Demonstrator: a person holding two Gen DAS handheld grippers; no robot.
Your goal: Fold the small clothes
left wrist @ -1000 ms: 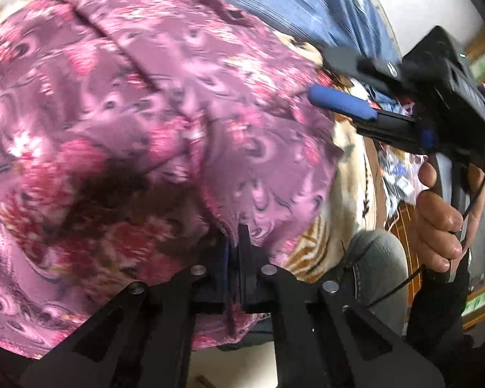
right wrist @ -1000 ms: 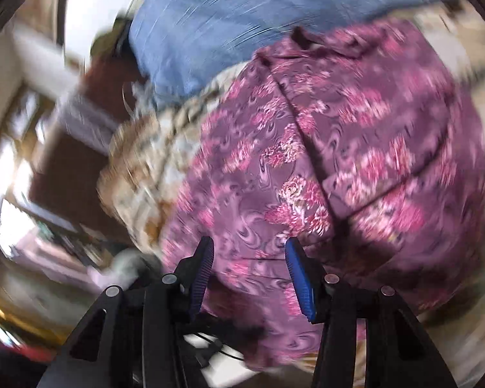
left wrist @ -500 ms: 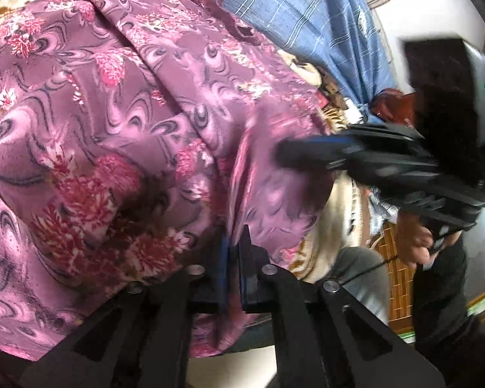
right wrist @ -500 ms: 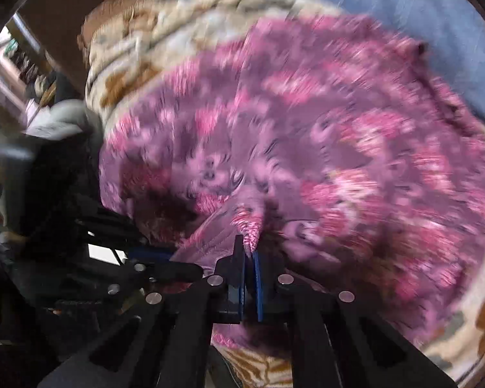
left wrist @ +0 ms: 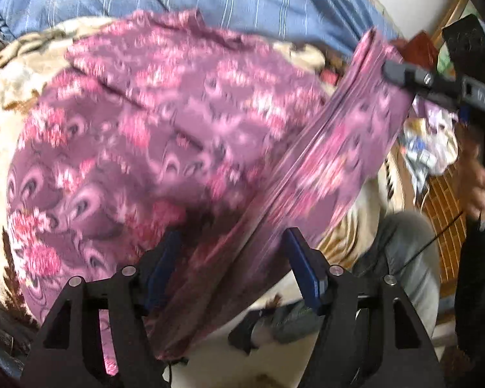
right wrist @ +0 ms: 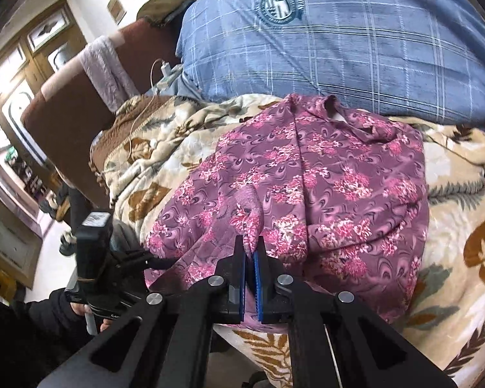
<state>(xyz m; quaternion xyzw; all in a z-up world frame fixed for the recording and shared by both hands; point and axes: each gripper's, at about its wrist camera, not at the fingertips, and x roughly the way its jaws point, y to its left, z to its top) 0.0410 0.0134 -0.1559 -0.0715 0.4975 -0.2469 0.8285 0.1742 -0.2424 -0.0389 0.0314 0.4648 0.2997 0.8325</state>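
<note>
A purple floral garment (left wrist: 152,135) lies on a cream leaf-patterned blanket (right wrist: 184,148). It also shows in the right wrist view (right wrist: 339,174). My left gripper (left wrist: 231,262) is open, its blue pads either side of a hanging fold of the garment without pinching it. My right gripper (right wrist: 249,270) is shut on the garment's near hem and lifts a corner. In the left wrist view the right gripper (left wrist: 401,74) holds that lifted flap at the upper right. The left gripper (right wrist: 155,260) shows at the lower left of the right wrist view.
A blue plaid pillow (right wrist: 339,38) lies beyond the garment. A brown headboard (right wrist: 68,110) with a charger cable (right wrist: 145,106) stands at the left. The bed's front edge and the person's grey trouser leg (left wrist: 404,252) are near the grippers.
My left gripper has opened and let go of the garment's hem. My right gripper, shut on the hem, has lifted a flap up and to the right.
</note>
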